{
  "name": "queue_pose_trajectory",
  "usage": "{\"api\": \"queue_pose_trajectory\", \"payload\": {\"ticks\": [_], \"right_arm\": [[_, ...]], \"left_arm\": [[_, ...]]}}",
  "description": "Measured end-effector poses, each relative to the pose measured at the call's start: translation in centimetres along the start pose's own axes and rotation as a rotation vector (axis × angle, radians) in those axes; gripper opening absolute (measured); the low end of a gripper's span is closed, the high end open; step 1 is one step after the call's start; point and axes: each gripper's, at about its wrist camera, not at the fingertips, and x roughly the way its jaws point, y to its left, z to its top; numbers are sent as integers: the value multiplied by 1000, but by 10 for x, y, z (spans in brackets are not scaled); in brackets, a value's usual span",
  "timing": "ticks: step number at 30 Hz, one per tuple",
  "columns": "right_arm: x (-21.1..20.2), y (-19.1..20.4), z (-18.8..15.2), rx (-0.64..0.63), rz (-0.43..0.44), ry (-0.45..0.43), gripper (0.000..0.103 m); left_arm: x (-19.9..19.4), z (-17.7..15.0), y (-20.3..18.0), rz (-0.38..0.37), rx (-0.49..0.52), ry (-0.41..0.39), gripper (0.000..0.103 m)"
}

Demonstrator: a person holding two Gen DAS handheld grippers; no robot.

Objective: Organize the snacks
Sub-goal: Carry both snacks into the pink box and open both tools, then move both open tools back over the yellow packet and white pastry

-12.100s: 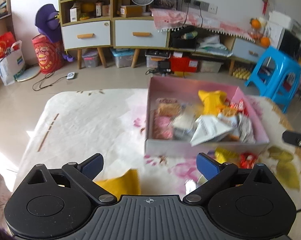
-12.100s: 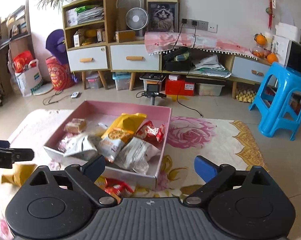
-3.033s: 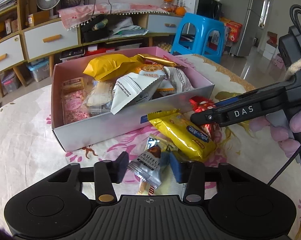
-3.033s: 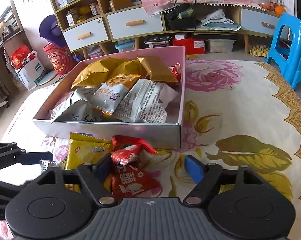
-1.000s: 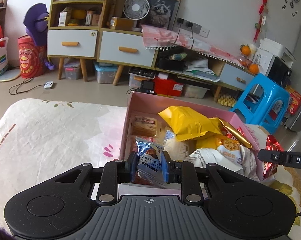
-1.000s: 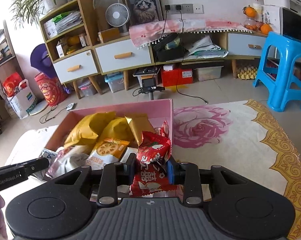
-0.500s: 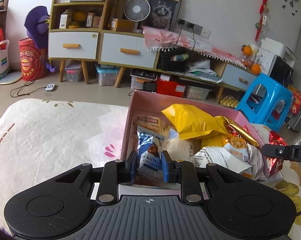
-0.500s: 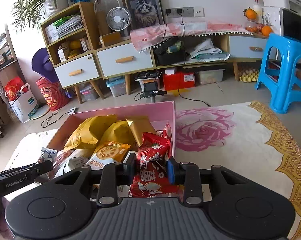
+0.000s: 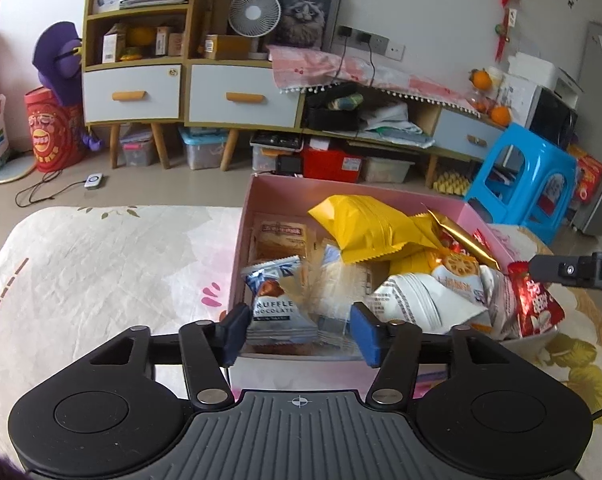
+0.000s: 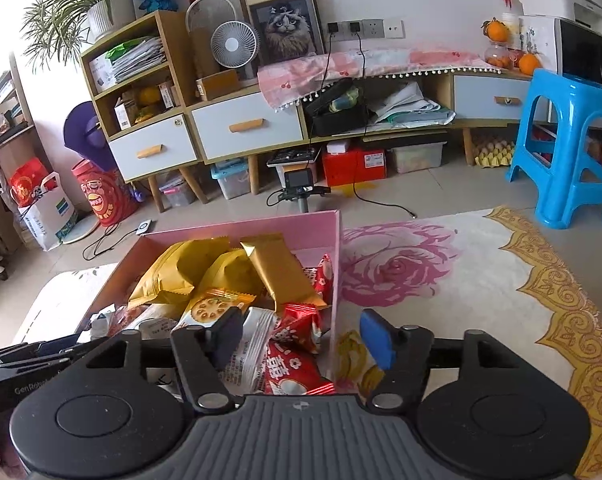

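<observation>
Both claws hang over a pink box of snacks on a floral-clothed table. The left claw has just been opening, its blue pads clear of a silver-blue packet lettered "TRUFFLE CHOCOLATE", which rests released in the box's near left corner. The right claw has likewise just been opening; a red packet with white Chinese characters lies between its spread jaws, untouched, against the box's right wall. Yellow and gold packets and a biscuit-printed pack crowd the box. The left claw's arm, seen from the right wrist, reads "GenRobot". A blue stool stands beyond.
</observation>
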Motion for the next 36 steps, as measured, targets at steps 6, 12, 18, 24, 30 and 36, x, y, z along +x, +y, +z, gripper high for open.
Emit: {"api": "queue_pose_trajectory", "payload": {"ticks": [6,12,18,24,30,36], "right_arm": [[-13,1,0,-33,-5,2,74],[-25,3,-4,-74,-22,18,84],[-36,8,-9,-109,-51,58,87],[-44,13,-14,-129,-57,91,88],[-44,17,-19,-128,-88,148,88],[-41,17,-23,-104,-119,212,88]], "left_arm": [[-12,1,-7,-10,47,14,73],[-27,-1,-15,-9,116,28,87],[-38,-5,-17,-11,147,67,92],[-43,-12,-17,-16,140,123,93],[-43,-18,-16,-7,146,176,94],[-40,-23,-13,-18,139,257,95]]}}
